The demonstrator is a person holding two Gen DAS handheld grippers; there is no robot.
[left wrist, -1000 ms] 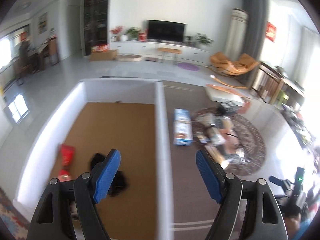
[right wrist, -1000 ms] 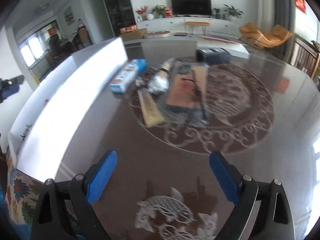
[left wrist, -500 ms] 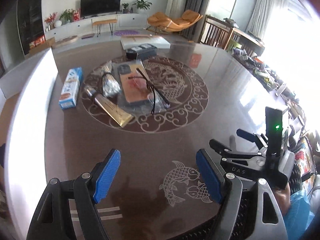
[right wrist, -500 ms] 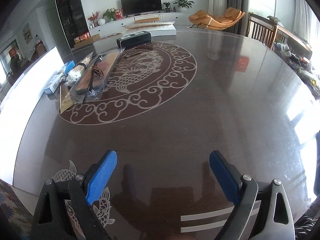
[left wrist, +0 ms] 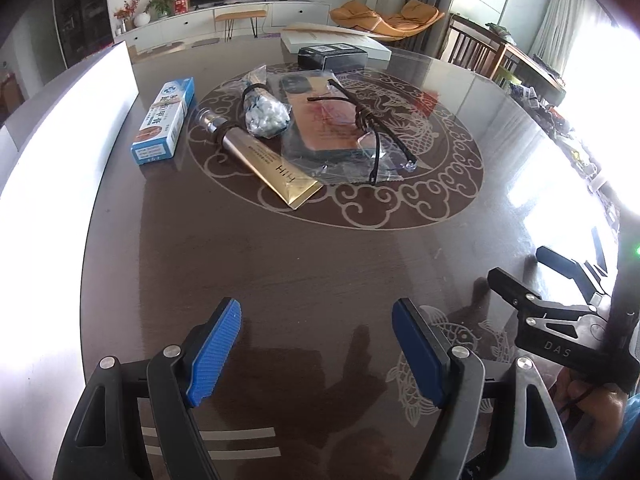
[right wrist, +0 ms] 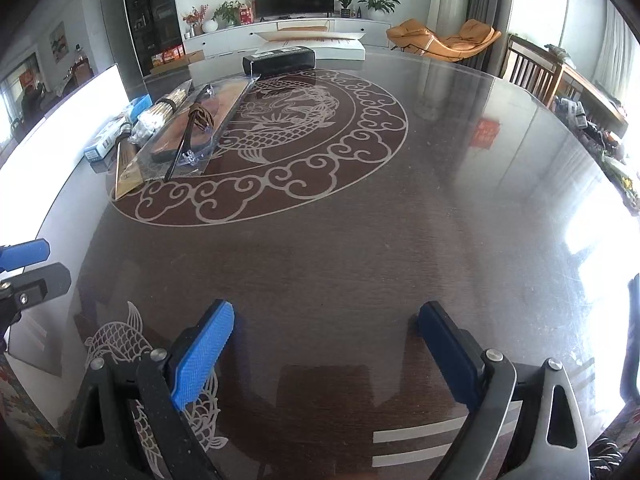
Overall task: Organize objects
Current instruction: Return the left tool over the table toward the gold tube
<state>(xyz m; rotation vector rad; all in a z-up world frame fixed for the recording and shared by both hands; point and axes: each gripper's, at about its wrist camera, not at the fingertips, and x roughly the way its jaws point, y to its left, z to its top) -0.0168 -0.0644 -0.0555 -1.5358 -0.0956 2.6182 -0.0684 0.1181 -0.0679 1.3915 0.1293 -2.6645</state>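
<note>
On the dark round table [left wrist: 320, 248] lie a blue and white box [left wrist: 164, 120], a gold tube [left wrist: 268, 160], a small bag of white pieces [left wrist: 264, 114], a bagged reddish flat item [left wrist: 332, 124] with a dark cord [left wrist: 372, 128] over it, and a black box [left wrist: 332, 58]. The same group shows at the far left in the right wrist view [right wrist: 176, 132]. My left gripper [left wrist: 316, 352] is open and empty near the table's front edge. My right gripper [right wrist: 324, 352] is open and empty, to the right of the left one.
A white box wall [left wrist: 60, 128] stands along the table's left side. A white flat box [left wrist: 336, 38] lies behind the black one. Wooden chairs [right wrist: 532, 68] stand at the far right. The right gripper's body [left wrist: 560, 336] shows at the lower right of the left wrist view.
The left gripper swung right, from over the white box's interior to the table facing the objects. The right gripper turned right toward the table's middle. Both stayed open.
</note>
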